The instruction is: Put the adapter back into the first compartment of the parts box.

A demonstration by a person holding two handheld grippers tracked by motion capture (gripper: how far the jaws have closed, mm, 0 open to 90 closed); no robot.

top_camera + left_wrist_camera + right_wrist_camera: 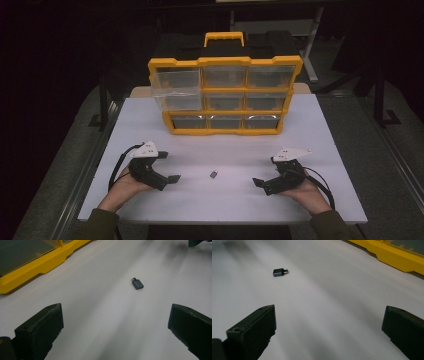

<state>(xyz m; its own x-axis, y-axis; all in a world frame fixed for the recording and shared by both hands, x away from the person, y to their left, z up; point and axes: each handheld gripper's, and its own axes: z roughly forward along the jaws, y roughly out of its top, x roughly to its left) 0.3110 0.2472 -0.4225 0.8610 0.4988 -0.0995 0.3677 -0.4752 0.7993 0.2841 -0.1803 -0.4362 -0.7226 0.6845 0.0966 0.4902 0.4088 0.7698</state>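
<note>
A small dark grey adapter (pixel 213 174) lies flat on the white table (pixel 320 150), near the front edge and roughly midway between the two hands. A short metal plug sticks out of one end of it, seen more clearly in the left gripper view (pixel 137 284) and the right gripper view (pixel 280 272). Nothing touches it; bare tabletop lies all around.

To its left, the left gripper (pixel 167 180) rests low over the table in the person's left hand (pixel 125 184), its jaws pointing right, toward the adapter. They stand wide apart with nothing between them, and the adapter sits well ahead of them. To the right of the adapter, the right gripper (pixel 261 183) is held in the right hand (pixel 305 192), pointing left. Its jaws are spread just as wide and are empty too, with the adapter lying ahead and off toward one side. Each gripper carries a pale three-cornered plate on top and trails a black cable back past the wrist. Dark green sleeves show at the near edge.

Farther back, at the far half of the table, stands a yellow organiser (pixel 225 95) with a carry handle on top and three rows of clear drawers. The top-left drawer (pixel 172 89) is pulled out toward the front and hangs past the frame. The room beyond is dark.
</note>
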